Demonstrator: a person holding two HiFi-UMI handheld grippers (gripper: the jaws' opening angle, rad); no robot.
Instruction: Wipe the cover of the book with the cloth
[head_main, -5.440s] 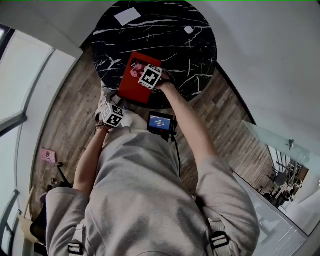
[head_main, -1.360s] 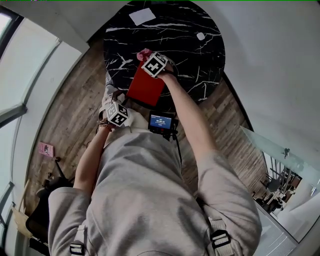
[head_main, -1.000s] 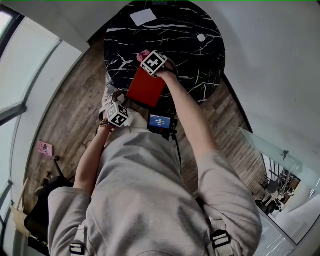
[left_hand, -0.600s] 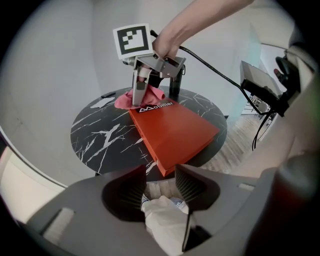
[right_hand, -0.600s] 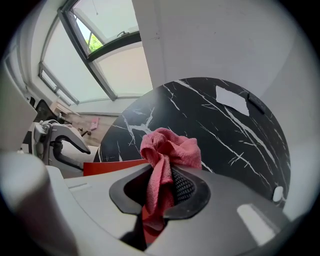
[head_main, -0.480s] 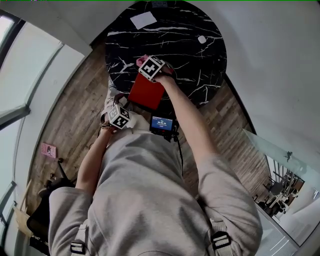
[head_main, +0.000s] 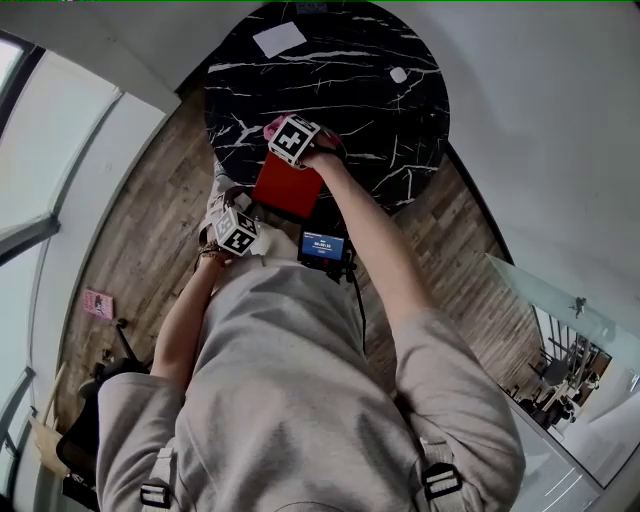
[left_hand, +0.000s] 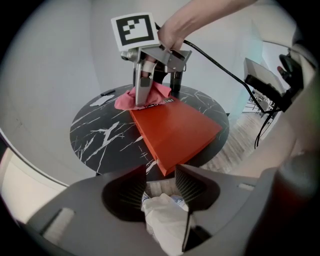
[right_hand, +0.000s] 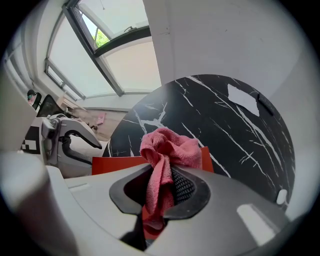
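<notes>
A red book (head_main: 288, 188) lies at the near edge of the round black marble table (head_main: 380, 130), one corner past the rim. My right gripper (head_main: 287, 140) stands over the book's far end, shut on a bunched pink cloth (head_main: 272, 127) that touches the cover. In the right gripper view the cloth (right_hand: 167, 147) hangs out between the jaws of that gripper (right_hand: 162, 187), with the book (right_hand: 112, 162) under it. My left gripper (head_main: 236, 232) is held low beside the table's near edge, apart from the book (left_hand: 175, 130). It (left_hand: 157, 187) is open, and a white shoe shows through the gap.
A white sheet of paper (head_main: 279, 39) and a small white object (head_main: 398, 74) lie at the table's far side. A small screen (head_main: 322, 243) sits at the person's waist. Wooden floor surrounds the table, with a pink item (head_main: 97, 303) on it at the left.
My right gripper has slid the pink cloth leftward along the book's far end. My left gripper has stayed low beside the table's near edge.
</notes>
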